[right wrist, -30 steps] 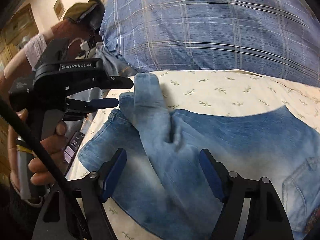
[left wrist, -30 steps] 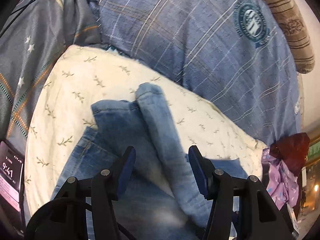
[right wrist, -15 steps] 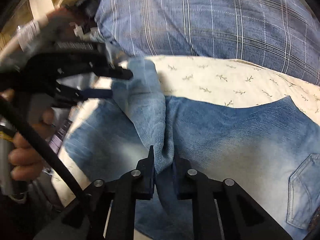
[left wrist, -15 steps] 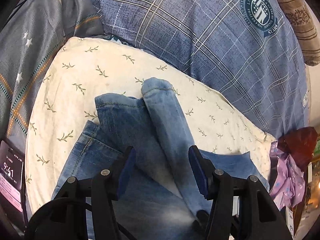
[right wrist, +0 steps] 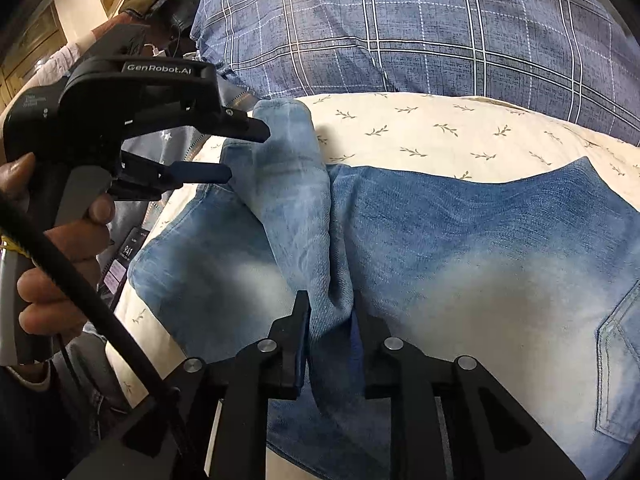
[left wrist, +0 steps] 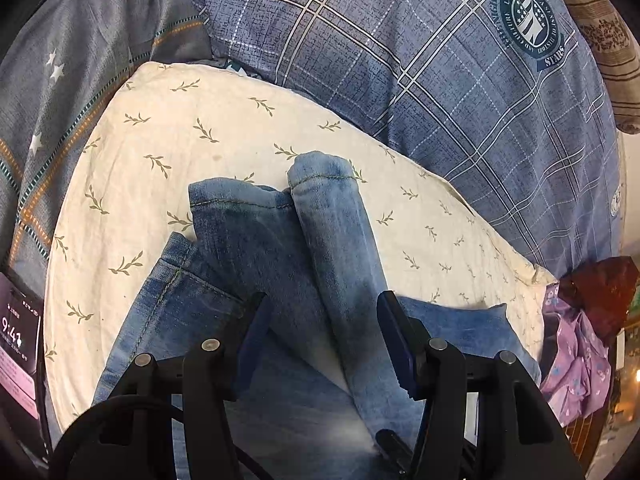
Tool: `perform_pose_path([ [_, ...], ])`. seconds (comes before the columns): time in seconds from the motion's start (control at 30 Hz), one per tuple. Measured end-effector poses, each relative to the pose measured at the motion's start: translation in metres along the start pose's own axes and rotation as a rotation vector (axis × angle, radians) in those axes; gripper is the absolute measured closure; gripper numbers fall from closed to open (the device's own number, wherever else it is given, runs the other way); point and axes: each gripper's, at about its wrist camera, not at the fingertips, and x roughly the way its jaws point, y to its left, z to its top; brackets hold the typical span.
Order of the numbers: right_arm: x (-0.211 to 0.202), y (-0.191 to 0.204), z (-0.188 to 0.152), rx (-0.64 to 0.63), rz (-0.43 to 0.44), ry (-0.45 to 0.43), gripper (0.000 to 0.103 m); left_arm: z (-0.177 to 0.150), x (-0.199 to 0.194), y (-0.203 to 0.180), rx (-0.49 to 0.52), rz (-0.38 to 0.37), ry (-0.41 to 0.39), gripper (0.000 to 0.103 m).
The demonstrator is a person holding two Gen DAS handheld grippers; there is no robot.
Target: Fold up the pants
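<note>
Pinching the raised leg ridge of the jeans (right wrist: 460, 248) on the leafy sheet (left wrist: 192, 128), right gripper (right wrist: 330, 344) fingers nearly closed on denim, left gripper (left wrist: 322, 334) wide open w/ nothing held, so imo grab deep, then lift evenly.

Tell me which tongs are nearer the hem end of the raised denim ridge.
Left. The left tongs sit open beside the raised blue denim ridge at its hem; the right tongs pinch its opposite end.

Both wrist cameras are hovering close above the faded blue denim pants (left wrist: 336, 248) (right wrist: 460, 248), facing them from opposite sides.
</note>
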Motion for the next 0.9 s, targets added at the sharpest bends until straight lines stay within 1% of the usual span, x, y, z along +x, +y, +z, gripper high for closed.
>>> perform_pose_path([
  [0.2, -0.001, 0.0, -0.001, 0.008, 0.004, -0.002, 0.082, 0.003, -0.002, 0.003, -0.004, 0.002, -0.003, 0.048],
  [0.27, -0.002, 0.0, -0.001, 0.013, 0.007, -0.002, 0.081, 0.007, -0.009, 0.008, -0.014, 0.004, -0.025, 0.048],
  [0.33, -0.004, 0.002, 0.0, 0.011, 0.016, -0.006, 0.075, 0.013, -0.019, 0.019, -0.045, 0.0, -0.052, 0.048],
  [0.37, -0.006, 0.003, 0.0, 0.009, 0.022, -0.009, 0.067, 0.016, -0.022, 0.023, -0.059, -0.005, -0.059, 0.048],
  [0.4, -0.009, 0.005, 0.001, 0.007, 0.031, -0.019, 0.057, 0.019, -0.025, 0.029, -0.077, -0.009, -0.066, 0.048],
  [0.47, -0.018, 0.009, 0.003, -0.004, 0.044, -0.049, 0.049, 0.024, -0.028, 0.039, -0.107, -0.007, -0.074, 0.048],
  [0.57, -0.02, 0.014, 0.01, -0.033, 0.045, -0.057, 0.049, 0.028, -0.028, 0.042, -0.128, -0.009, -0.088, 0.048],
  [0.63, -0.016, 0.016, 0.015, -0.059, 0.03, -0.049, 0.049, 0.032, -0.022, 0.029, -0.097, -0.02, -0.094, 0.048],
  [0.7, -0.005, 0.016, 0.019, -0.082, -0.019, -0.018, 0.052, 0.031, -0.011, 0.011, -0.033, -0.019, -0.069, 0.048],
  [0.73, 0.0, 0.015, 0.019, -0.083, -0.025, -0.002, 0.055, 0.029, -0.001, 0.0, 0.01, -0.013, -0.04, 0.048],
  [0.8, 0.004, 0.016, 0.018, -0.082, -0.049, 0.011, 0.071, 0.022, 0.015, -0.016, 0.065, 0.017, -0.002, 0.049],
  [0.83, 0.003, 0.016, 0.016, -0.08, -0.066, 0.005, 0.076, 0.019, 0.021, -0.02, 0.086, 0.048, 0.008, 0.05],
  [0.87, 0.001, 0.014, 0.014, -0.073, -0.067, -0.001, 0.081, 0.016, 0.027, -0.023, 0.102, 0.088, 0.014, 0.051],
  [0.9, -0.001, 0.012, 0.013, -0.065, -0.055, -0.006, 0.083, 0.015, 0.03, -0.024, 0.111, 0.115, 0.019, 0.055],
])
